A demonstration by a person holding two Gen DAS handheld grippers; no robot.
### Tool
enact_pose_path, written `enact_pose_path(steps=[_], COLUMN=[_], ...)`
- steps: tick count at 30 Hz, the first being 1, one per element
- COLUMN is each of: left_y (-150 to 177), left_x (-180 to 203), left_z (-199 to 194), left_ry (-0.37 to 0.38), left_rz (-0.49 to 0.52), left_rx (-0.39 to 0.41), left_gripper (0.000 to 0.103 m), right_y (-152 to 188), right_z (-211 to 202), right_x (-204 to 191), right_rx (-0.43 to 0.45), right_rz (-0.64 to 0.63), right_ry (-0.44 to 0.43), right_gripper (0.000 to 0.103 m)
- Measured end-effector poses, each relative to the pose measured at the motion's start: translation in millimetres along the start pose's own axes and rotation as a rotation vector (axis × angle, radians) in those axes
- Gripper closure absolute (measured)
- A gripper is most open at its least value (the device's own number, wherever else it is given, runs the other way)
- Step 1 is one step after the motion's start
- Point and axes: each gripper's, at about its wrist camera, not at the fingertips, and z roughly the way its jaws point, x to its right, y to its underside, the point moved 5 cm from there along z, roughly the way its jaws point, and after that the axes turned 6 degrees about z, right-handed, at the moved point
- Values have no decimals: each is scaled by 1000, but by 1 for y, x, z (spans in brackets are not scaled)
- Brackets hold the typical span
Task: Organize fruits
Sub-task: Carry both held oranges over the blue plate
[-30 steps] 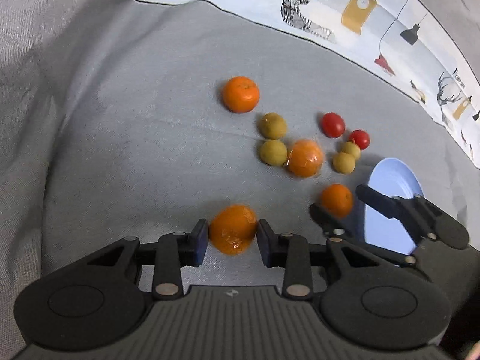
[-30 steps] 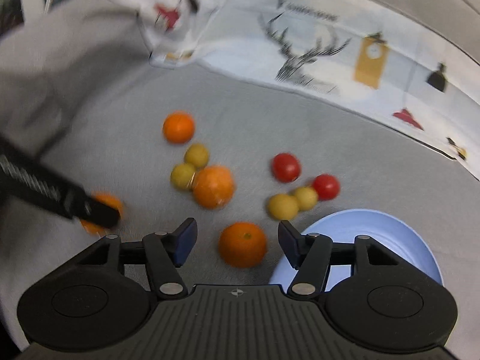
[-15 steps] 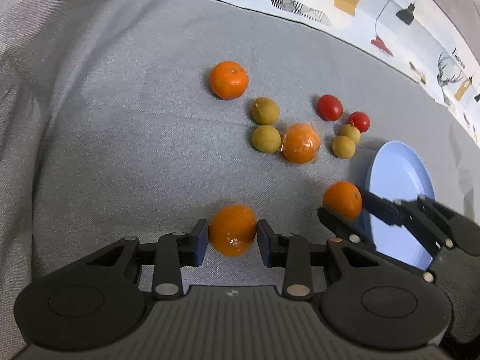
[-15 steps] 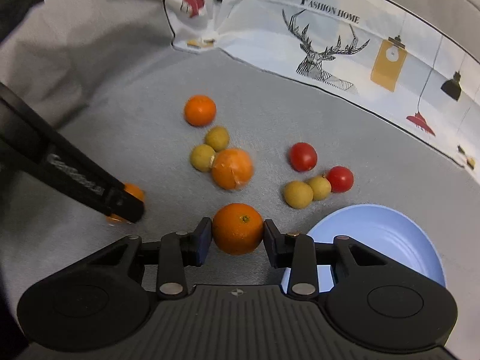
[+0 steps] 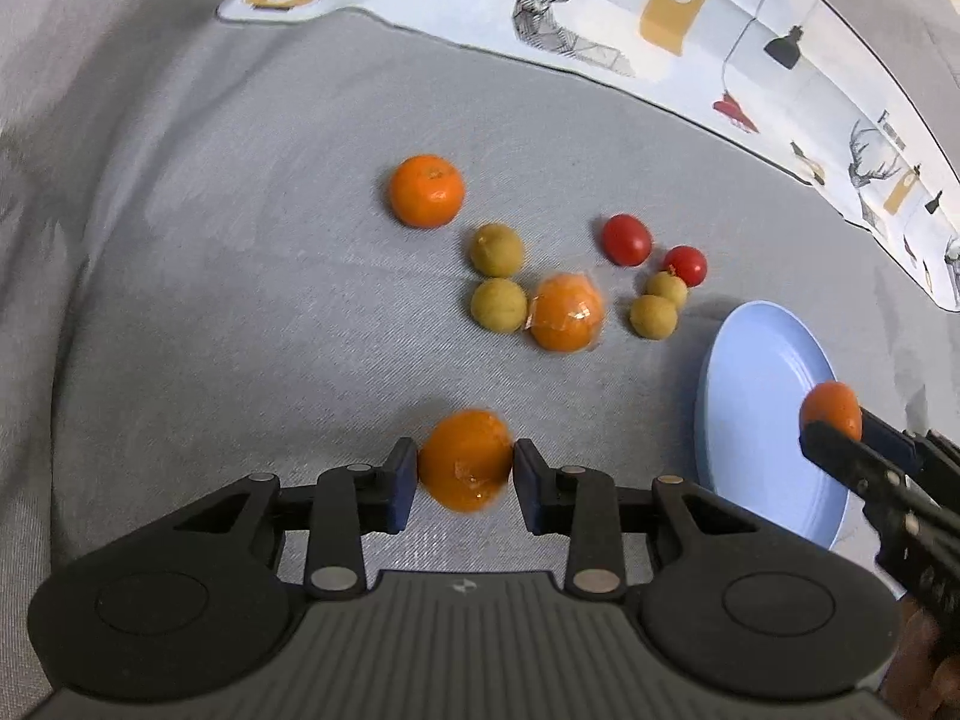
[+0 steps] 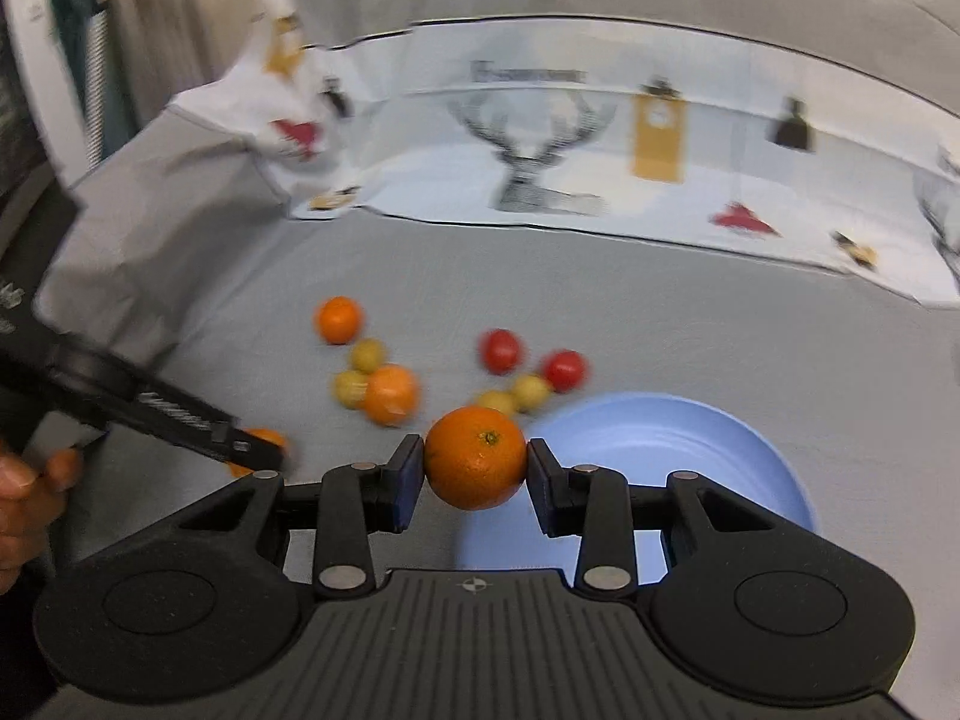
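Here we pinch one orange [image 6: 476,458] in our right gripper [image 6: 474,474] above the blue plate [image 6: 690,438], while our left gripper [image 5: 465,474] clamps a wrapped orange [image 5: 465,459].

The left black two-finger gripper [image 5: 465,475] points steeply downward, its blue-padded fingers [image 5: 401,483] clamped on a round orange fruit [image 5: 465,459]. The right black two-finger gripper [image 6: 474,477] points obliquely downward, pads pressed on both sides of a second round orange fruit [image 6: 475,466]. A hand [image 6: 27,495] grips the left tool's handle.
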Motion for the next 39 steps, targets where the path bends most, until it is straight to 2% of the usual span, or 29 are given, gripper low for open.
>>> enact_pose_path(steps=[4,10,17,22,25,39], left_y=[-2,-2,4,13,14,26], left_x=[14,55,112,154,163,181], left_z=[-3,-10,-13,-6,1,21], left_ry=[-27,-41,71,156,182,196], left_rz=[42,170,236,368,399,497], left_rx=[47,145,237,257,244,189], left_gripper=[65,65,65,65,65,65], right_y=[6,8,9,15,20,24], right_z=[1,0,-13,-14,-11,-3], right_x=[34,55,83,92,98,105], right_rx=[-35,-36,-42,-70,-100,-190], right_rz=[138,111,131,140,143,149], right_ry=[45,143,188,218,232,249], right_gripper=[64,64,64,65,65,64])
